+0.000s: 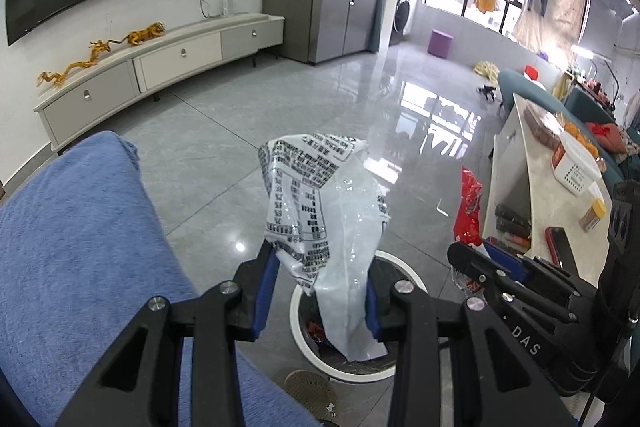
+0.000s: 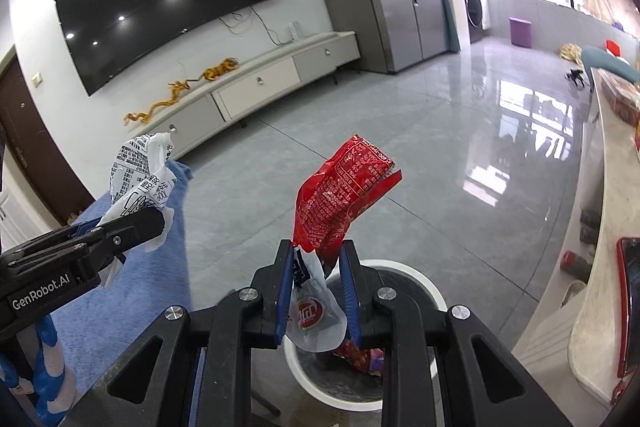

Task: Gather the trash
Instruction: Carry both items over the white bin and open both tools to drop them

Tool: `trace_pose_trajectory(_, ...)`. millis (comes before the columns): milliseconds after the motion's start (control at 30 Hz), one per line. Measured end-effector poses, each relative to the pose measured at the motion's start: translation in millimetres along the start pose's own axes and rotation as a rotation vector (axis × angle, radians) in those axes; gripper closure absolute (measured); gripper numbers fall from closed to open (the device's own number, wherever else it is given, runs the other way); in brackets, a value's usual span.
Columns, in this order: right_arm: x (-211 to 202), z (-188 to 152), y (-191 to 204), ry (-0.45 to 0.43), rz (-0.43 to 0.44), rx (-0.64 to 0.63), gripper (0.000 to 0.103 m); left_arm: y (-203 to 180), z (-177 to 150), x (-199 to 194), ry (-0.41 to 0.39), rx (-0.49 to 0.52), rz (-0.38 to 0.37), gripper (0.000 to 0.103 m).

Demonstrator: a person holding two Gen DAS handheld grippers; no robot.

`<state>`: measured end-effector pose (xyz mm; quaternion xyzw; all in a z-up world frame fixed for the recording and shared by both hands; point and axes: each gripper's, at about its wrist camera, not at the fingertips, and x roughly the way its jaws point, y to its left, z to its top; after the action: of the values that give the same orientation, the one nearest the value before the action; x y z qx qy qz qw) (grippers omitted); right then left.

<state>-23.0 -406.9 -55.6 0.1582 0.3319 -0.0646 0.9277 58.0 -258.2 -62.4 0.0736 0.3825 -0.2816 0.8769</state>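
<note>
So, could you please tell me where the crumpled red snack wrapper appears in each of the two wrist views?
Left wrist view: the crumpled red snack wrapper is right of centre, beside the pale counter, above the side-on right gripper.
Right wrist view: the wrapper is at centre, sticking up from the closed jaws.
Shared landmark: the round white-rimmed trash bin below the jaws in both.

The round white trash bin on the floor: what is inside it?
Inside the round white trash bin, red and purple wrapper scraps lie on the grey bottom. The rest is covered by the clear printed plastic bag, the red snack wrapper and the grippers.
</note>
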Motion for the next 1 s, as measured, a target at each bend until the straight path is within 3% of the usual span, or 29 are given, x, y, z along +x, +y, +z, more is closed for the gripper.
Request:
trace_pose_trajectory(467,40.3,-10.9,-34.5,0.143,-0.053,0.036,0.079,-18.6,-4.0,60.8,0.103,-0.012,-0.074,0.063)
trace_pose_trajectory(633,46.9,-11.7,-39.9,0.162,-0.084,0.05,0.059,-20.6,-1.3,72.8,0.12,-0.03,-0.112,0.057)
trace_pose_trajectory(767,48.1,-11.8,-44.1,0.165,-0.1,0.06,0.058,-25.4,-0.7,77.2,0.128,-0.038,-0.144,0.048)
trace_pose_trajectory(1000,41.3,-8.5,-45.2,0.141,-0.114,0.069,0.055,-30.6,-0.4,65.8,0.108,-0.015,-0.148,0.047)
